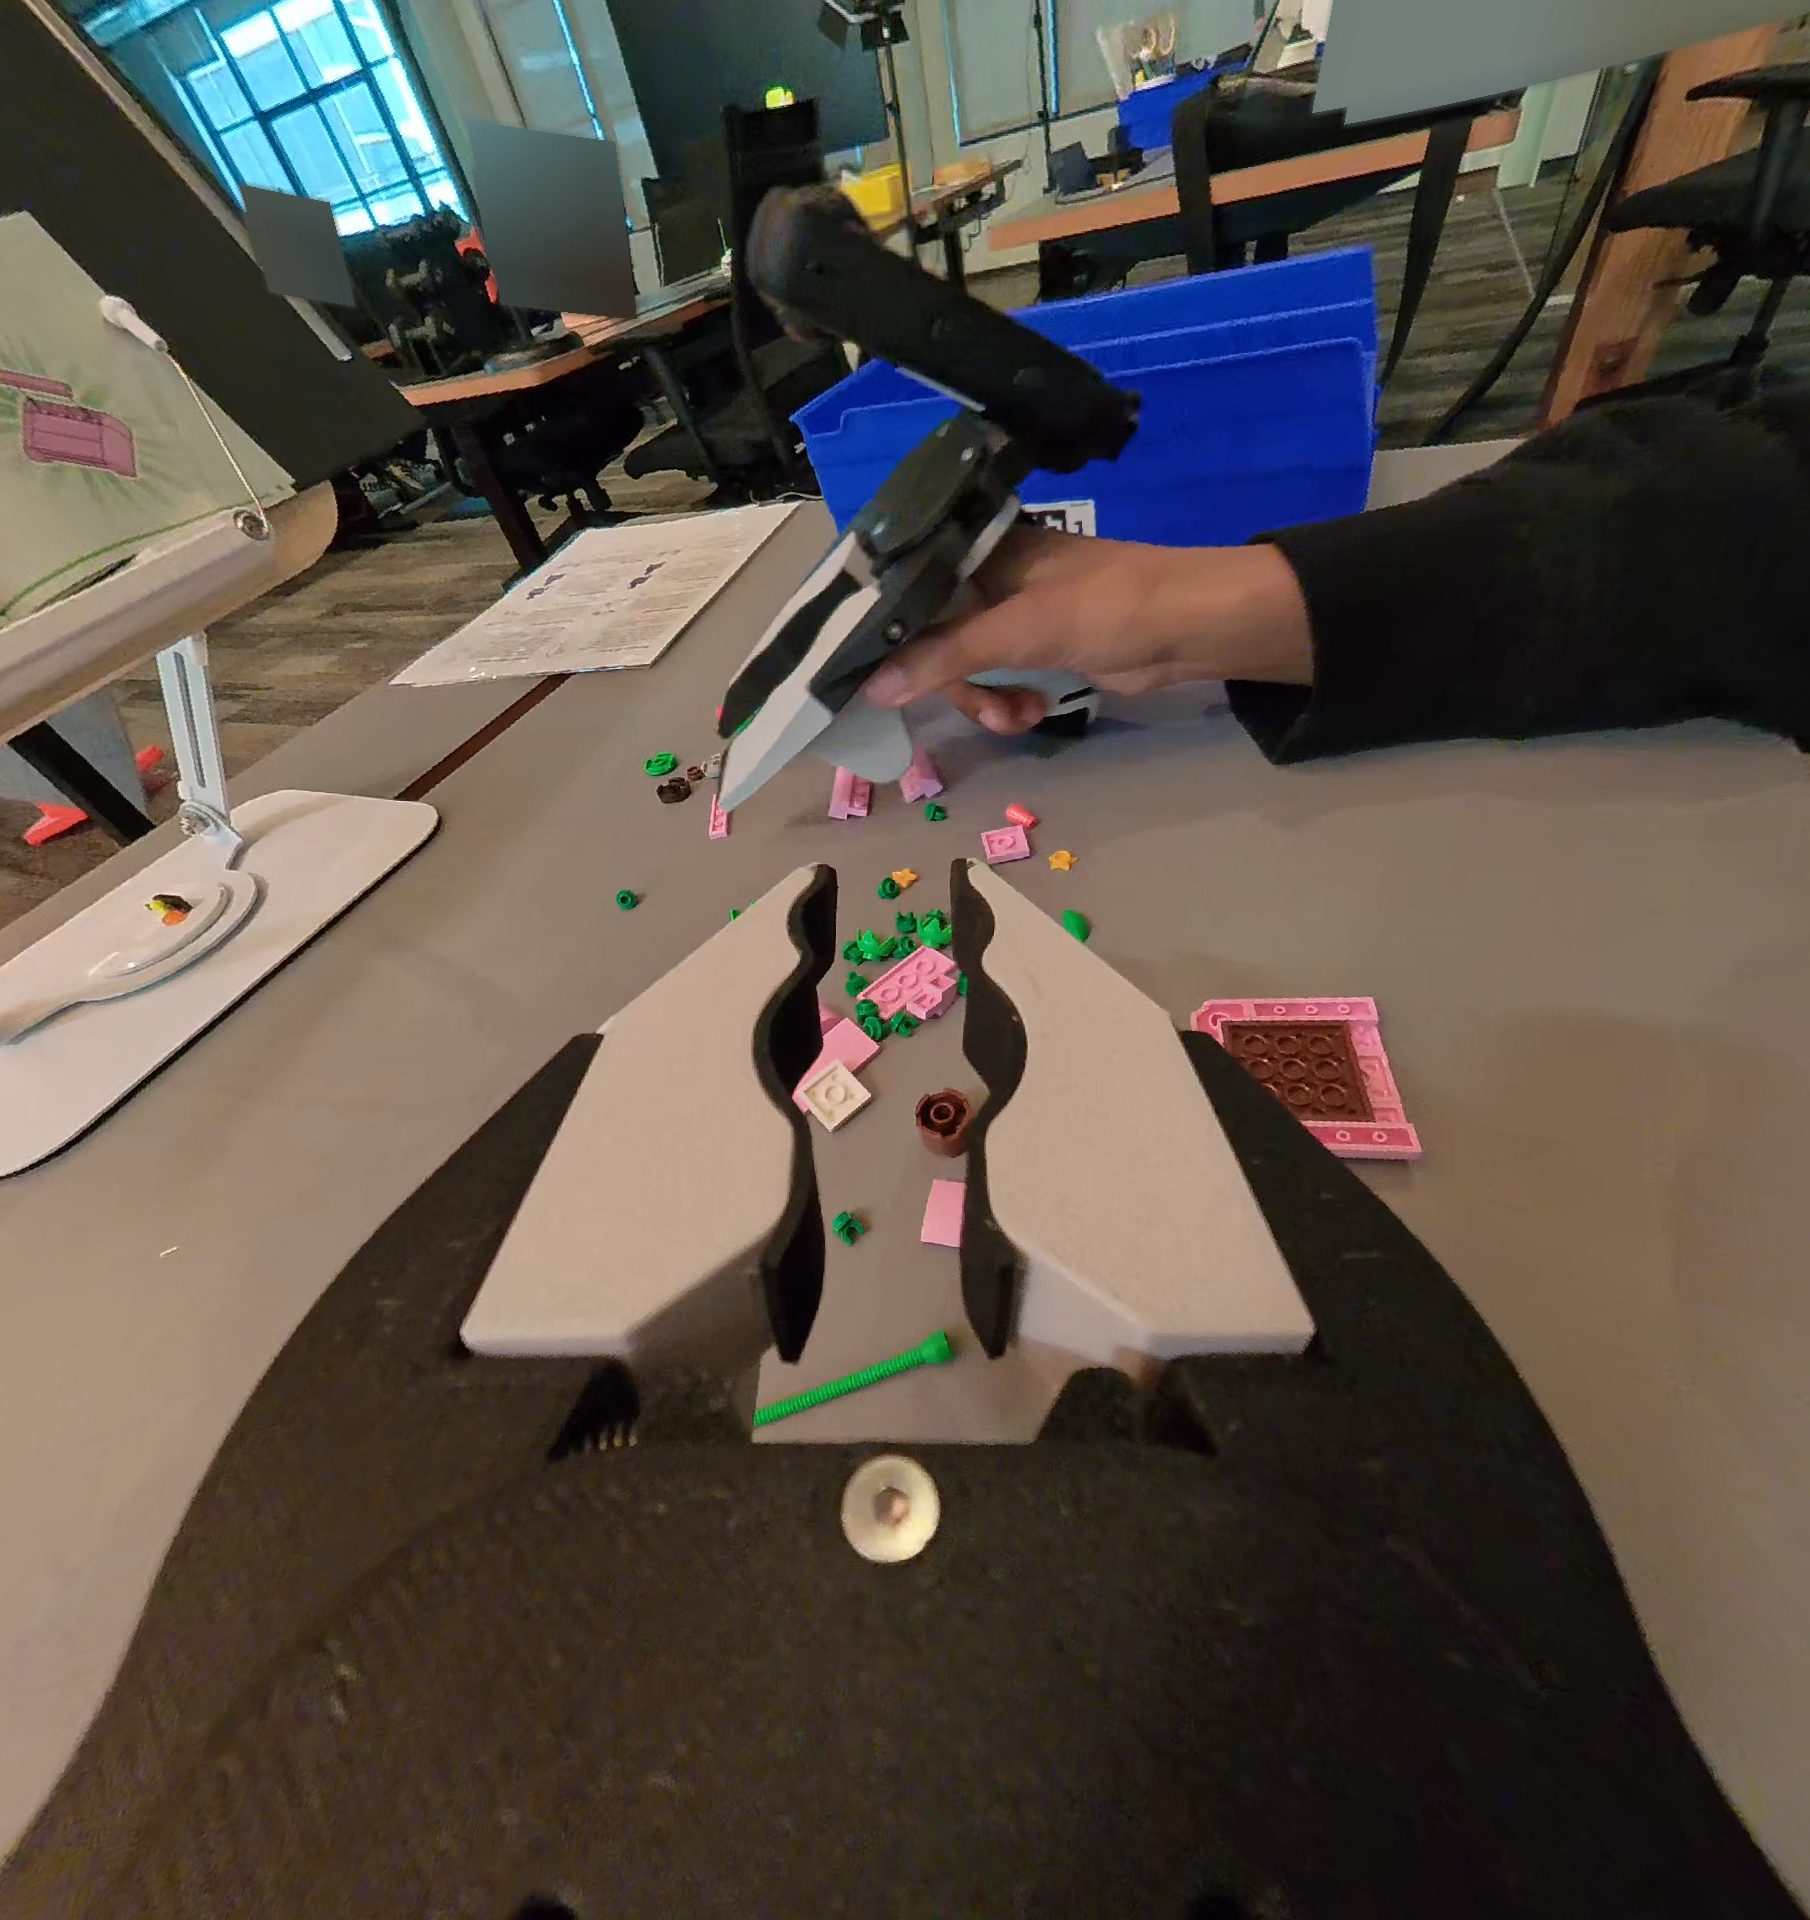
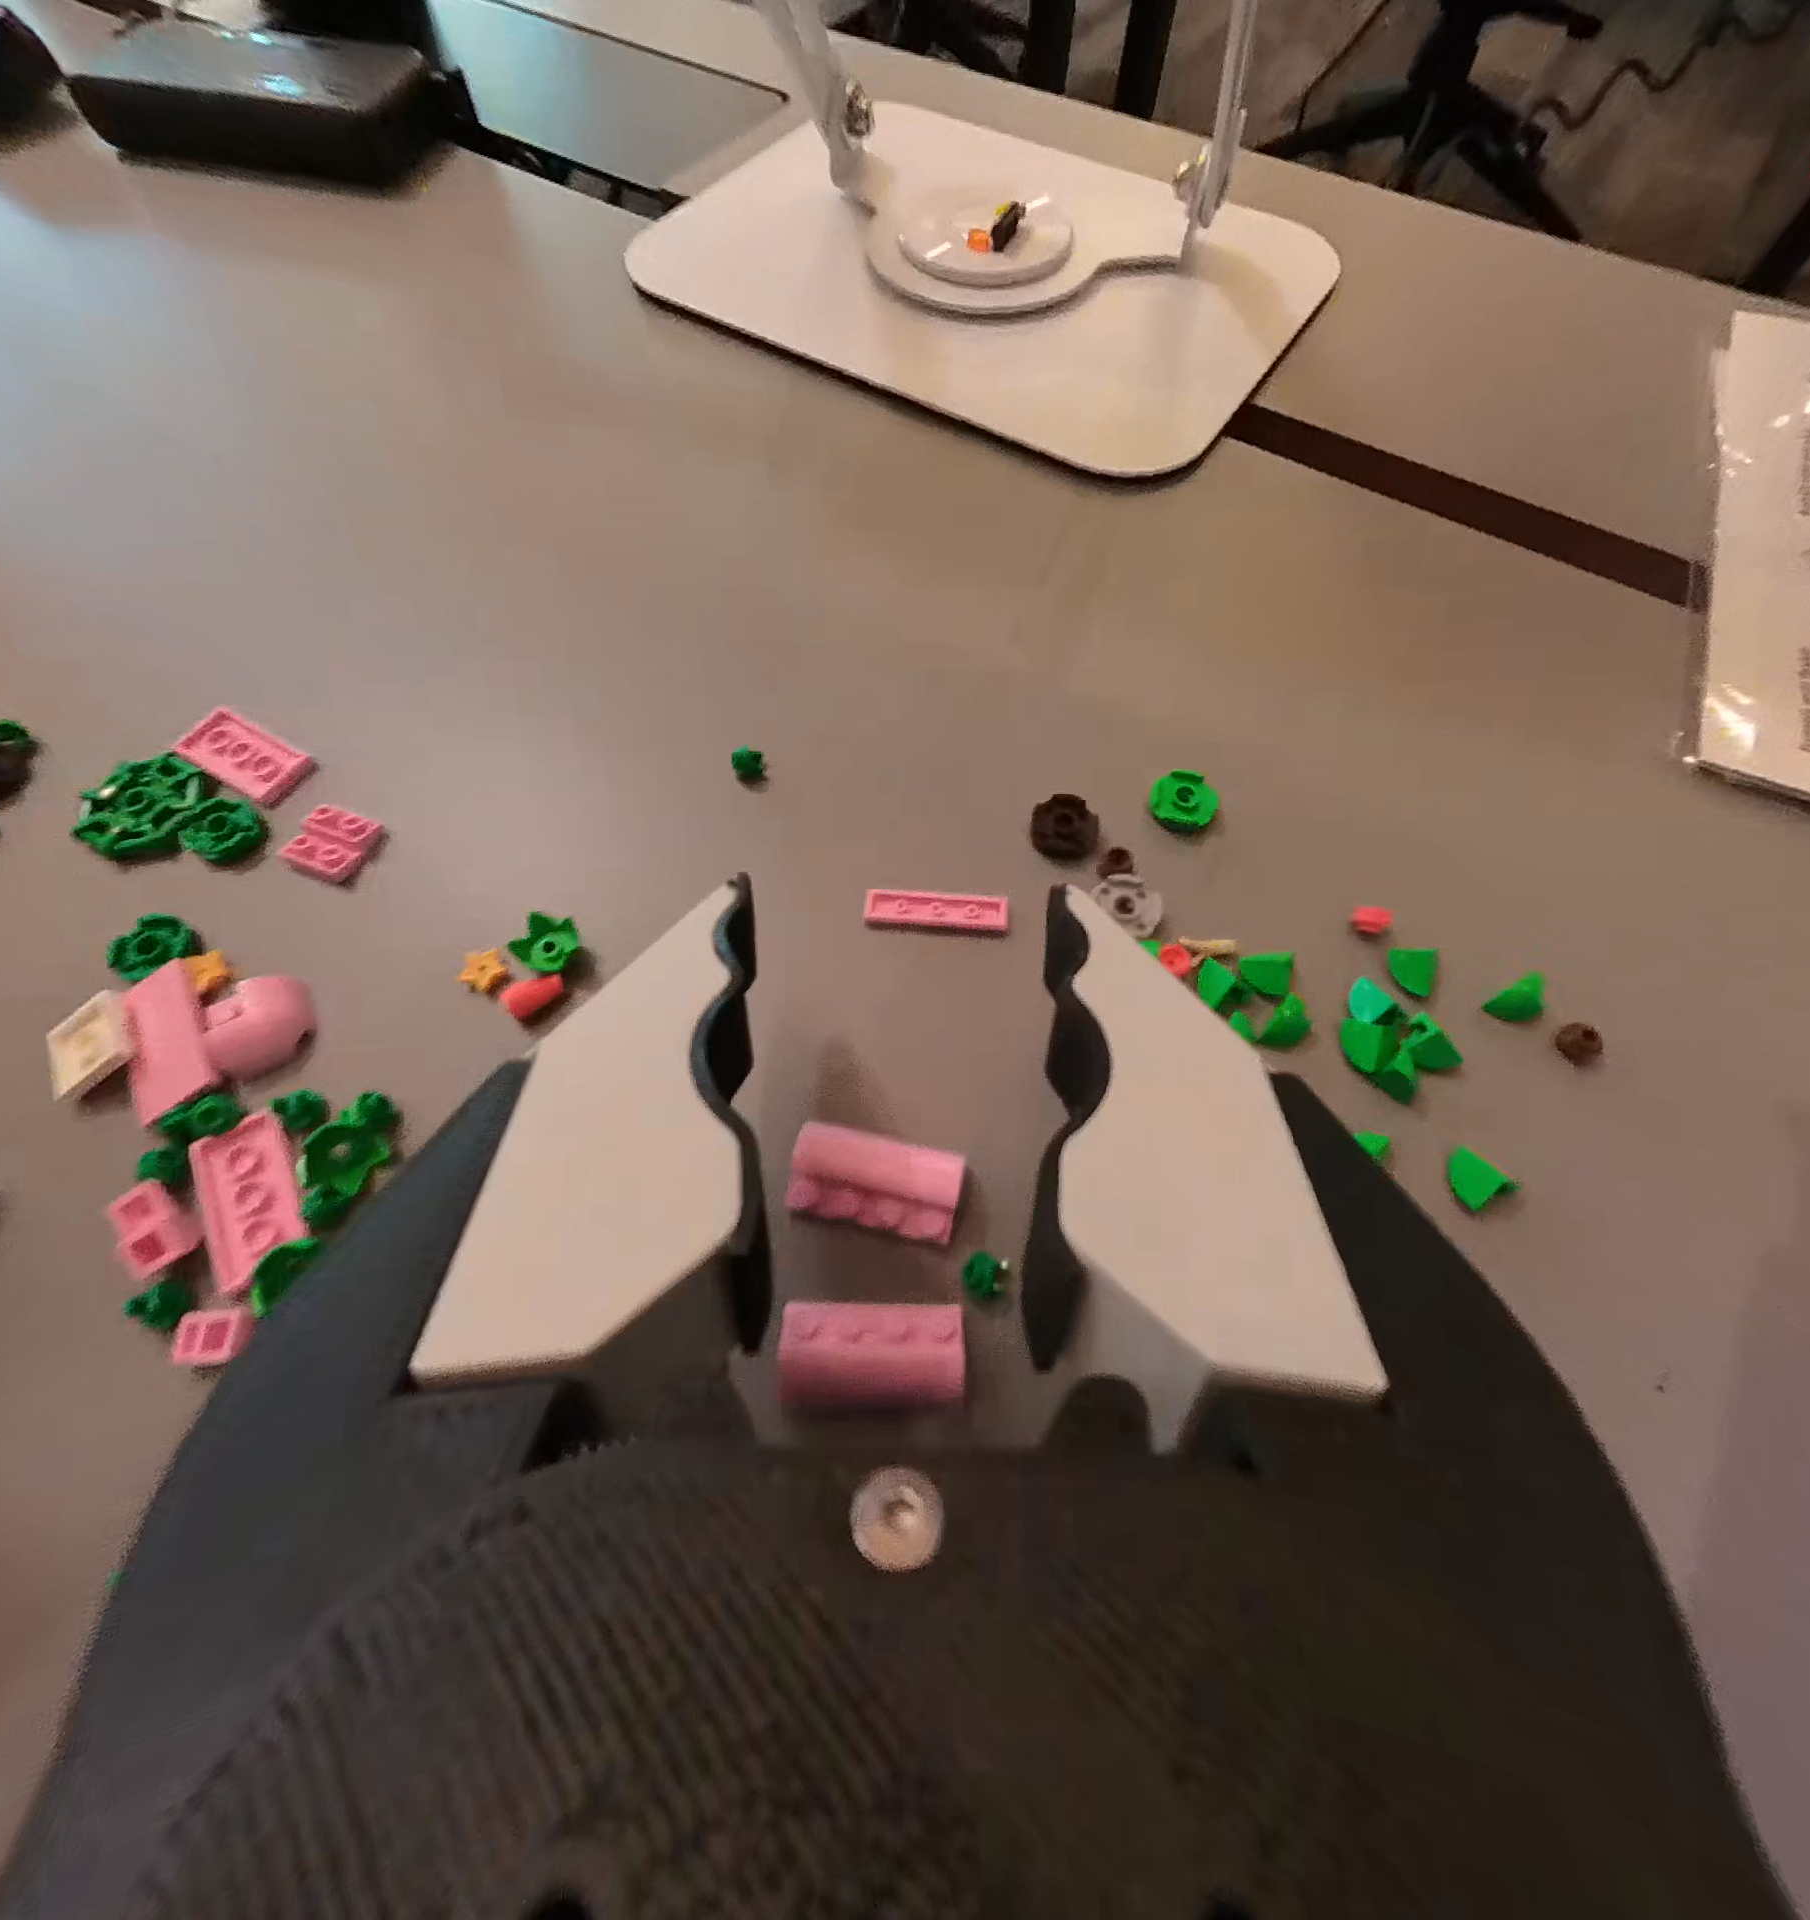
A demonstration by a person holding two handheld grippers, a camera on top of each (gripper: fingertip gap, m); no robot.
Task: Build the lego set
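Observation:
Loose lego pieces lie scattered on the grey table (image 1: 1503,1299). My left gripper (image 1: 893,883) is open and empty, low over pink plates (image 1: 916,977), green leaf bits (image 1: 870,948), a cream tile (image 1: 833,1096), a brown round piece (image 1: 942,1122) and a green stem (image 1: 849,1377). A pink frame with a brown plate (image 1: 1306,1075) lies to its right. My right gripper (image 2: 899,899), also in the left wrist view (image 1: 735,779), is open and empty above two pink curved bricks (image 2: 873,1179) (image 2: 870,1351). A thin pink plate (image 2: 937,911) lies just past its tips.
A white stand base (image 2: 984,281) holds a booklet (image 1: 80,416) at the left. A sleeved paper sheet (image 1: 610,592) and stacked blue bins (image 1: 1192,416) sit at the far side. Green slope pieces (image 2: 1389,1029) lie right of the right gripper, a pink-and-green pile (image 2: 205,1143) to its left.

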